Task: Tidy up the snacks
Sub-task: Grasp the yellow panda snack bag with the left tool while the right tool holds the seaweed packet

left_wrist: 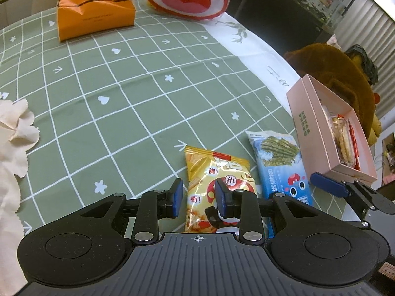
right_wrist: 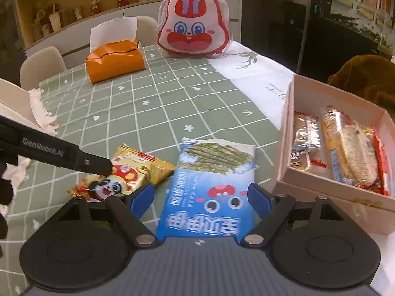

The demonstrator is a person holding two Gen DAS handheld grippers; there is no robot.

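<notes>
Left gripper [left_wrist: 198, 196]: fingers narrowly apart above the yellow snack packet [left_wrist: 214, 187]; the right pad overlaps the packet's front, the left pad stands off its edge, so whether they press it cannot be told.
Right gripper [right_wrist: 200, 198]: fingers spread wide on either side of the blue seaweed snack packet [right_wrist: 209, 192], pads clear of its edges, nothing held.
Yellow snack packet: flat on the green checked tablecloth [left_wrist: 111, 86], just beside the blue packet.
Blue seaweed snack packet: flat on the cloth between the yellow packet and the pink box [right_wrist: 296, 133].
Pink box: open, at the table's right edge, already holding several wrapped snacks [right_wrist: 345, 153].
Only in the left wrist view: a crumpled cream cloth [left_wrist: 14, 133] at the left edge, and one blue pad of the right gripper near the box's near corner.
Only in the right wrist view: the box's inside seen plainly, a shelf with figurines [right_wrist: 98, 5], pale chairs [right_wrist: 42, 61], and the left gripper's black arm reaching over the yellow packet.
Both views: an orange tissue pack [left_wrist: 95, 14] and a rabbit-face bag [right_wrist: 195, 24] at the far end.
</notes>
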